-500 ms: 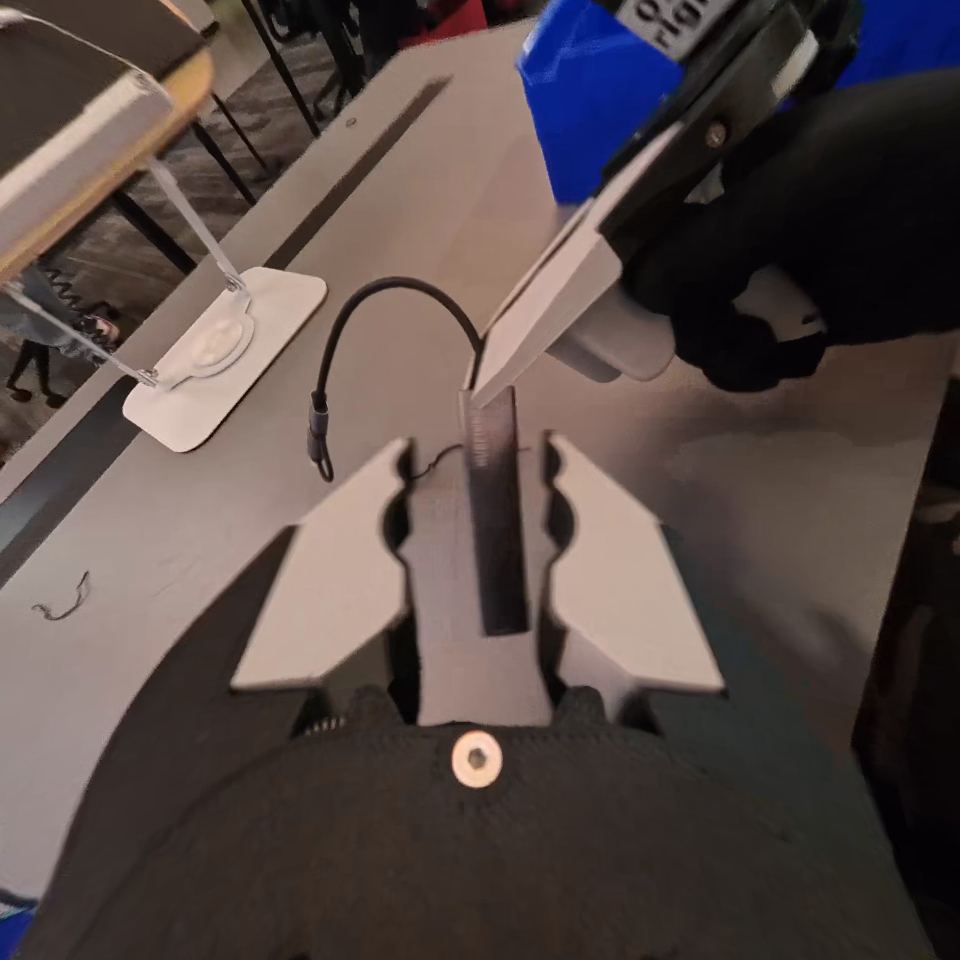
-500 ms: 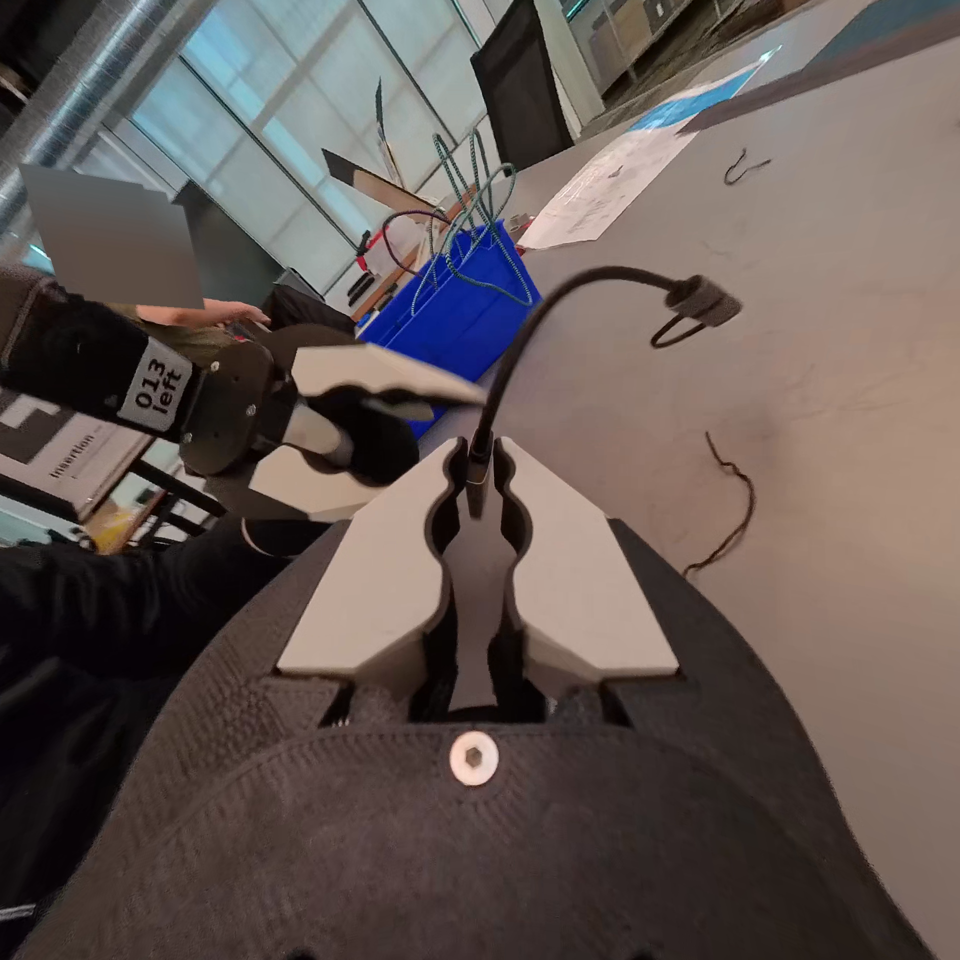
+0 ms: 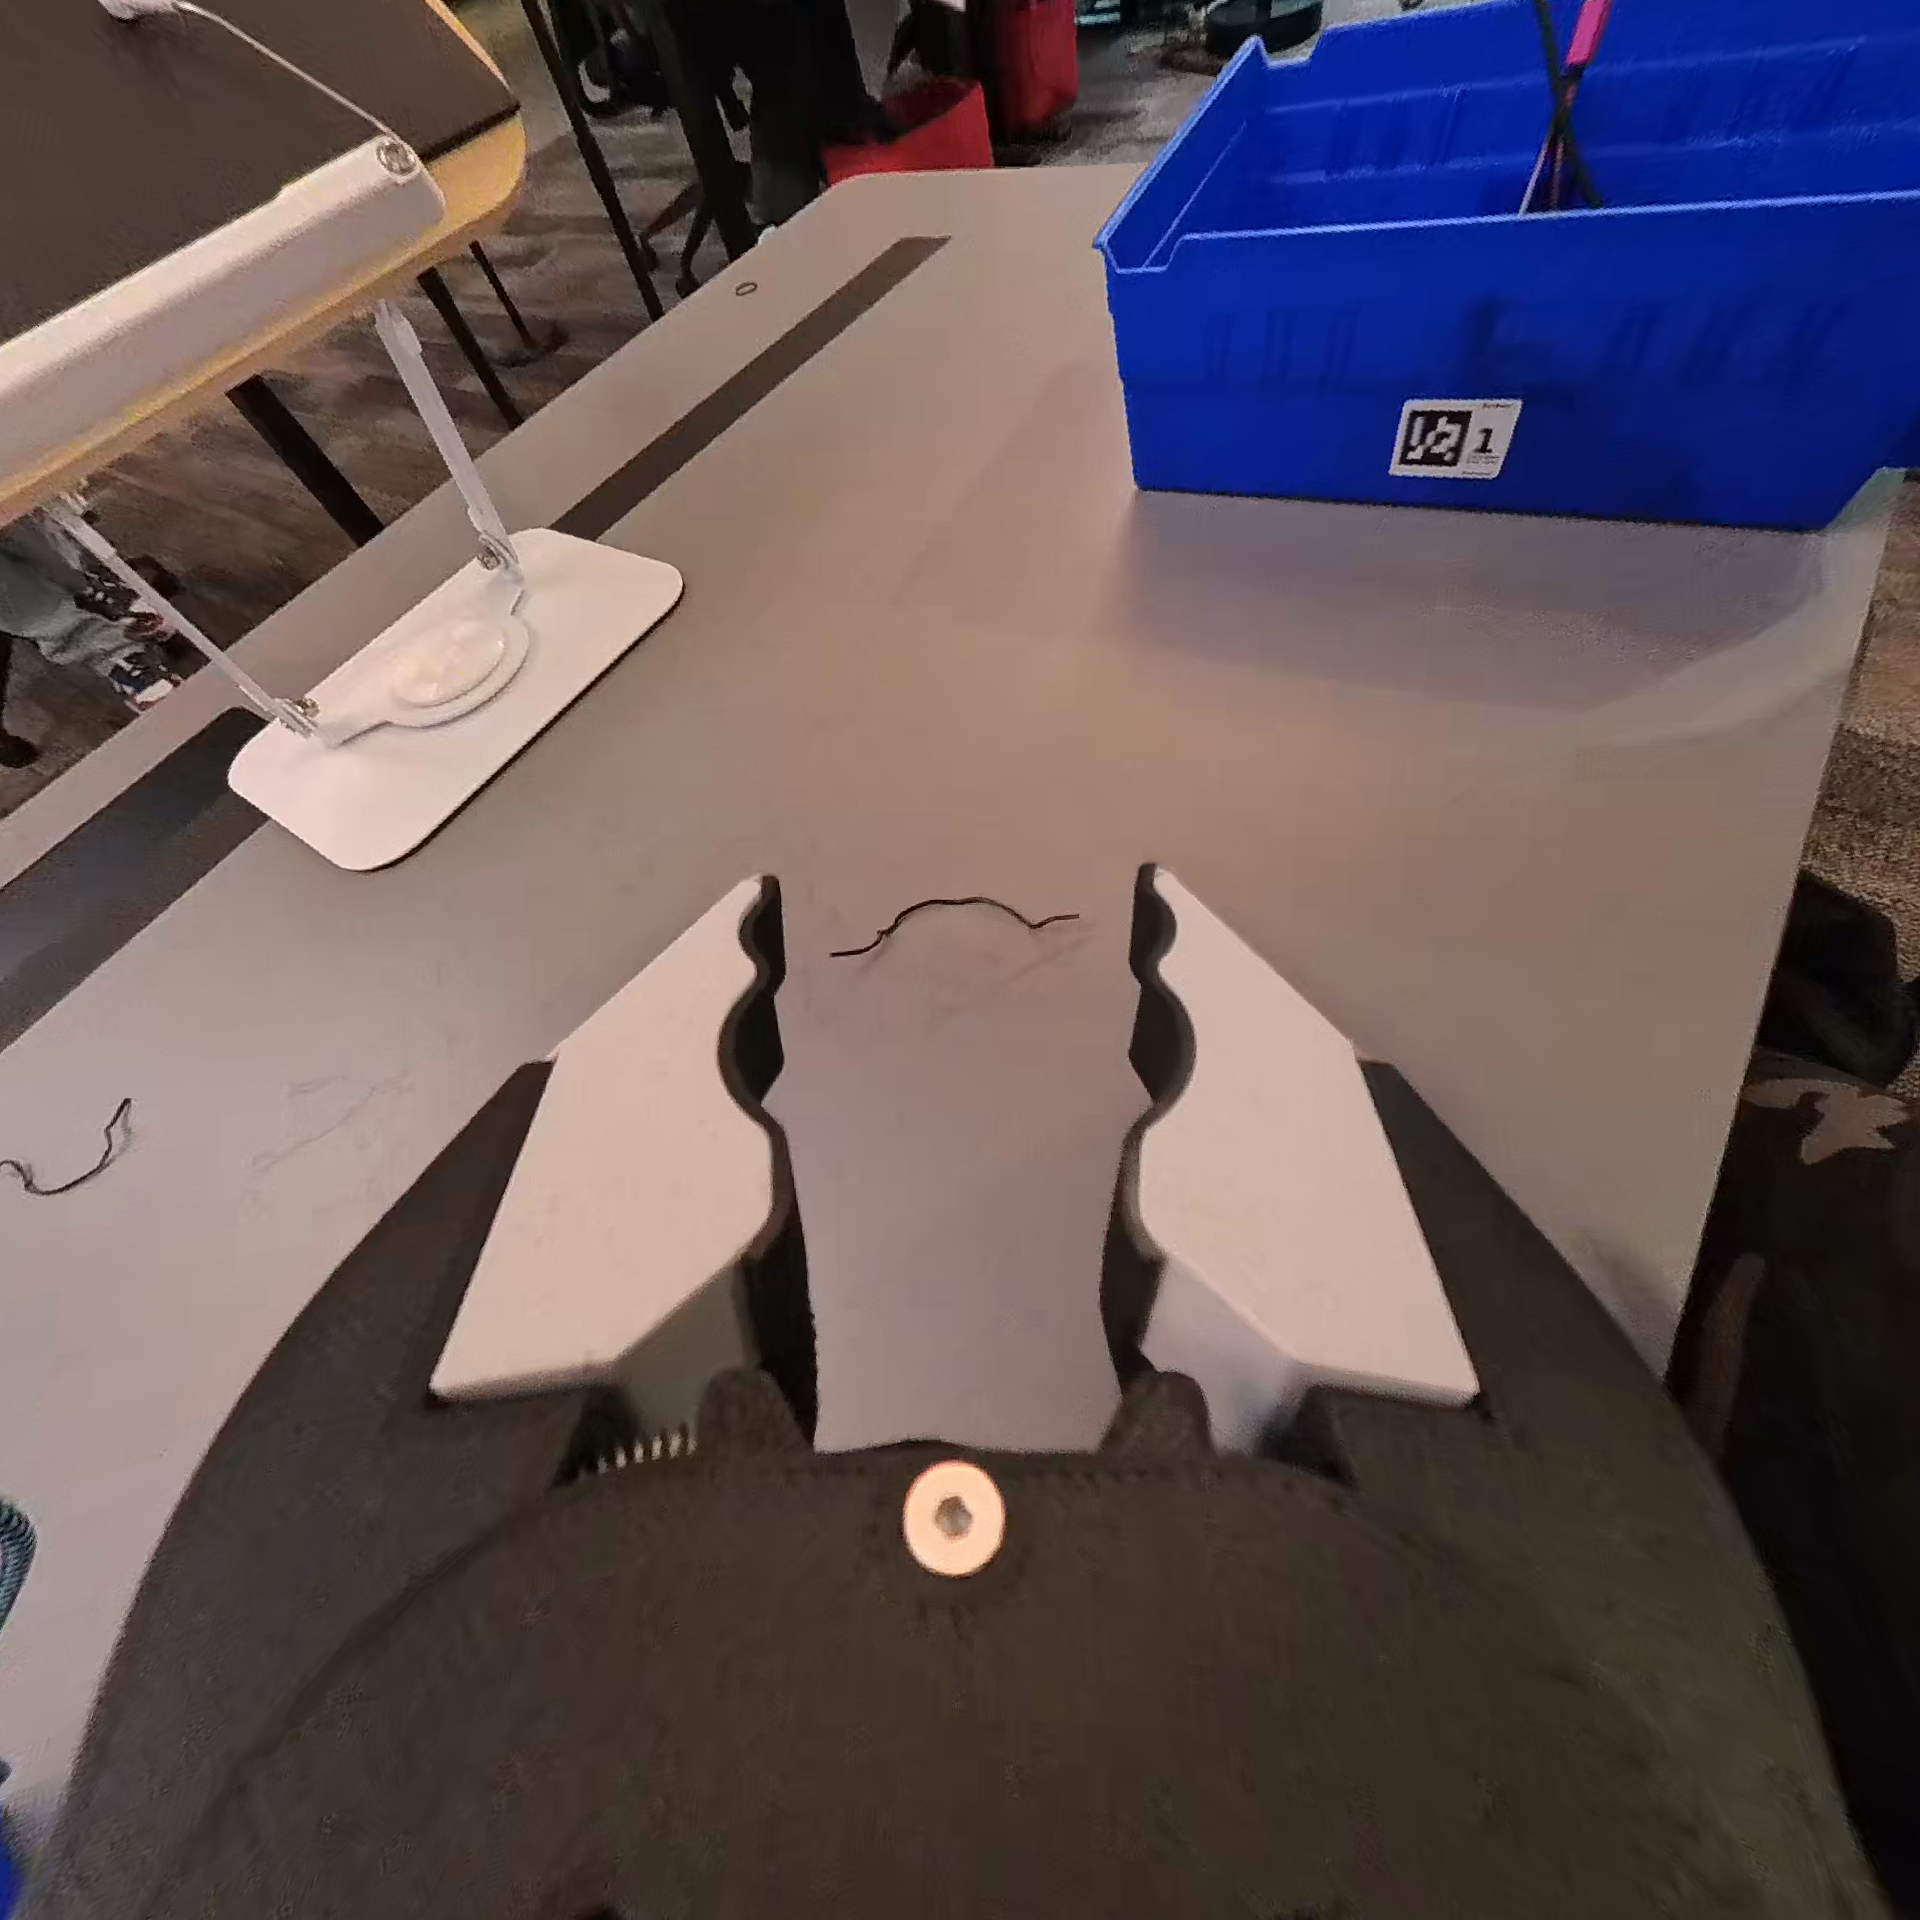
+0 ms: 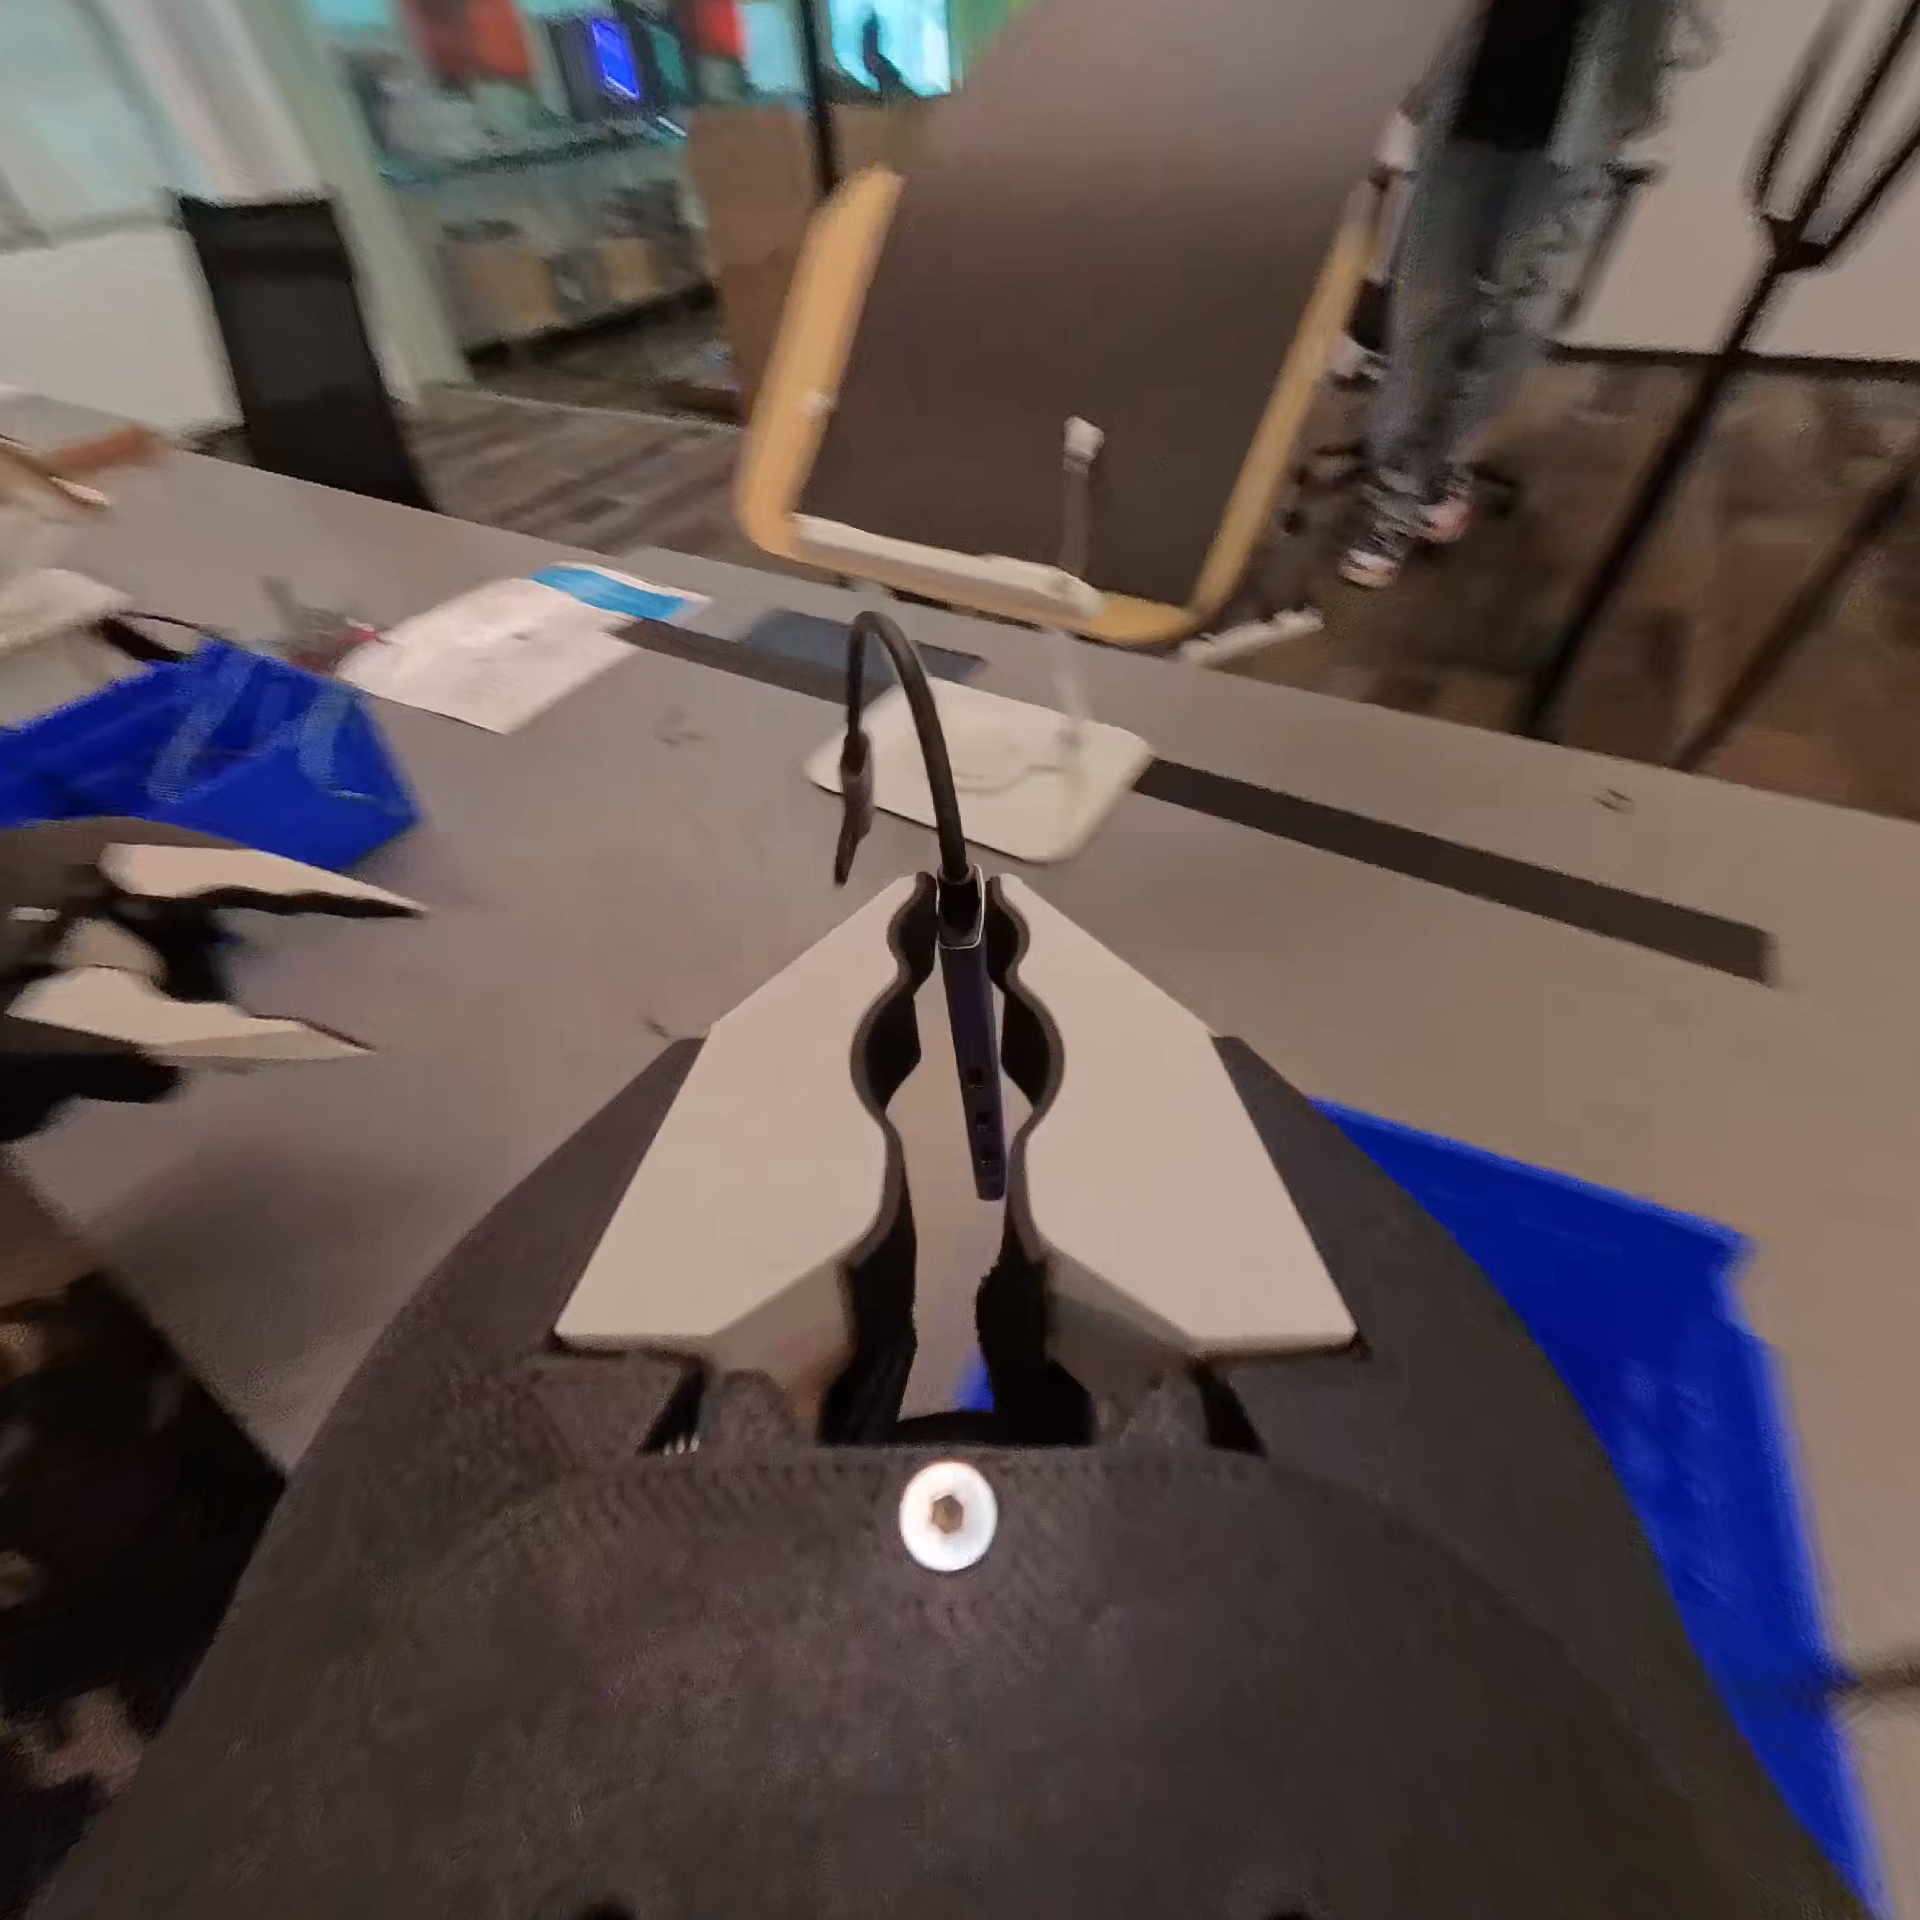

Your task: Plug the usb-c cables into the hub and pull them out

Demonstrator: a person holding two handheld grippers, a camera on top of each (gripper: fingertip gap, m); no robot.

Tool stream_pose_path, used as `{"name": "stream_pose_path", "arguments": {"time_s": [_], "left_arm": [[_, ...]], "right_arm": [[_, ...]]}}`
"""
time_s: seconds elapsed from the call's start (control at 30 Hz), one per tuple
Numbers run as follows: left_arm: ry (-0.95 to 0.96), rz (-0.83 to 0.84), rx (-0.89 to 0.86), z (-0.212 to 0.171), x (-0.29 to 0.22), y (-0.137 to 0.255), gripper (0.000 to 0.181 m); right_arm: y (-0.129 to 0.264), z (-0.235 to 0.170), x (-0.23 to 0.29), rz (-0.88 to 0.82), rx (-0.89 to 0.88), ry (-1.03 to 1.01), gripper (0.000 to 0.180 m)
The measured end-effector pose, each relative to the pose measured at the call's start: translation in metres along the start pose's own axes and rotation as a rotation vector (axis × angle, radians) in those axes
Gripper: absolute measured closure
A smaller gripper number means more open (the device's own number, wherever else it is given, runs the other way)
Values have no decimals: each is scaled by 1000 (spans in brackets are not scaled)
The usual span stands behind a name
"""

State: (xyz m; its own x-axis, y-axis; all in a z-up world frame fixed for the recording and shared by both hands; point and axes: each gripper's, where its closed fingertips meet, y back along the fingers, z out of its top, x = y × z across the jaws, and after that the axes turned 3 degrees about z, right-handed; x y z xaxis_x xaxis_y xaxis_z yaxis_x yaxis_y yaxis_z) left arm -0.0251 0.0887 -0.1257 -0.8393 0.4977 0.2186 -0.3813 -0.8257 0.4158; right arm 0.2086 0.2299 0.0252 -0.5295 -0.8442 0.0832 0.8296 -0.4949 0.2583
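The left hand-held gripper [image 3: 951,904] was held wide and empty over the counter [image 3: 935,644]. The hub [image 4: 971,1049] was pinched edge-on in the right hand-held gripper [image 4: 954,894], its short cable [image 4: 894,707] arching forward. Judged mid-task, a loose cable must next be fetched; none was seen.

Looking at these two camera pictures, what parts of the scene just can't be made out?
- Hub, right wrist view: only its thin edge shows between the right gripper fingers; whether its small ports are occupied is too small to tell.
- Cable end, right wrist view: its hanging plug is blurred.
- Left gripper, right wrist view: smeared by motion, cut by the left edge.
- Blue bin, left wrist view: its contents are hidden by its walls and the top edge.
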Motion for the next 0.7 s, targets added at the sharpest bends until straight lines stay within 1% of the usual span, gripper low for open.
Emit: {"name": "stream_pose_path", "arguments": {"time_s": [0.03, 0.1, 0.23, 0.33, 0.4, 0.47, 0.63, 0.7], "left_arm": [[-6, 5, 11, -2, 1, -1, 115], [-11, 1, 27, -5, 0, -2, 115], [-17, 12, 12, -4, 1, 0, 114], [-33, 22, -12, 2, 0, 2, 112], [-21, 21, -14, 3, 2, 2, 112], [-7, 15, -10, 1, 3, 0, 112], [2, 3, 6, -6, 2, -4, 112], [-1, -1, 15, -8, 1, -5, 112]], "right_arm": [[5, -8, -22, -55, 22, -9, 173], [10, -30, -56, -107, 56, -68, 173], [9, -81, -104, -212, 165, -129, 173], [5, -105, -115, -216, 211, -174, 172], [6, -117, -123, -266, 244, -168, 172], [10, -130, -132, -320, 296, -150, 172], [9, -161, -141, -356, 380, -154, 172], [7, -162, -141, -354, 372, -149, 172]]}}
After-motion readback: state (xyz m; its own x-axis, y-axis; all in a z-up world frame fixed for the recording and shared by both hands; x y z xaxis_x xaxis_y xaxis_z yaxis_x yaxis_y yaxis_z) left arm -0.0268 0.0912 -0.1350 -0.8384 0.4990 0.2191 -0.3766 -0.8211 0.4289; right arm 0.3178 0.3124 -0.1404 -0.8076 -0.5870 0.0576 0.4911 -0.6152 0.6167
